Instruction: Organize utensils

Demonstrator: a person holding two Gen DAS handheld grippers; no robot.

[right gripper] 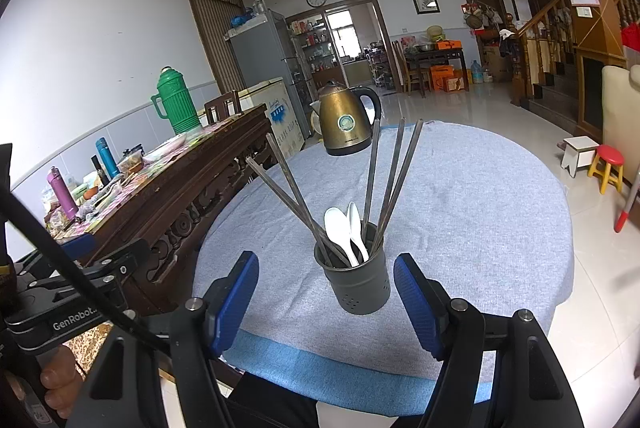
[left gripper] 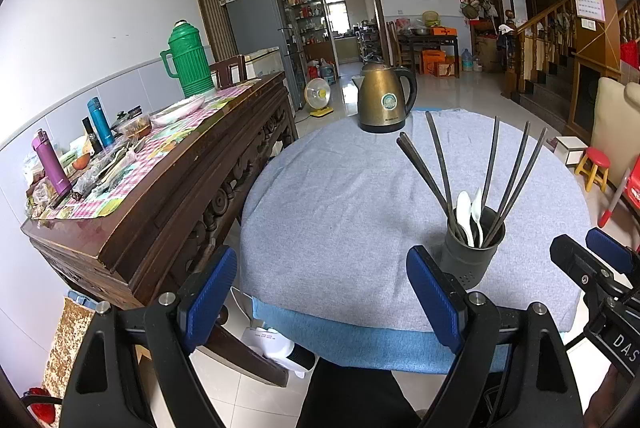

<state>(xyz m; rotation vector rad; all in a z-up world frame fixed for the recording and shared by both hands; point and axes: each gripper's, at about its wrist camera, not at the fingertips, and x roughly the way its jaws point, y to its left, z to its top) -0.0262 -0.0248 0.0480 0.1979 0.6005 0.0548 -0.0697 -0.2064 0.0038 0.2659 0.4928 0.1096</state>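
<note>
A dark grey utensil cup (right gripper: 358, 288) stands near the front edge of the round table with a grey cloth (right gripper: 460, 211). It holds several dark chopsticks (right gripper: 376, 179) and two white spoons (right gripper: 344, 232). My right gripper (right gripper: 326, 298) is open and empty, its blue pads either side of the cup, a little in front of it. My left gripper (left gripper: 322, 298) is open and empty at the table's front edge, left of the cup (left gripper: 472, 252). The right gripper (left gripper: 592, 256) shows at the right edge of the left wrist view.
A brass-coloured electric kettle (right gripper: 348, 125) stands at the table's far side. A dark wooden sideboard (left gripper: 172, 187) crowded with flasks and dishes runs close along the table's left. A red stool (right gripper: 606, 165) is on the tiled floor to the right.
</note>
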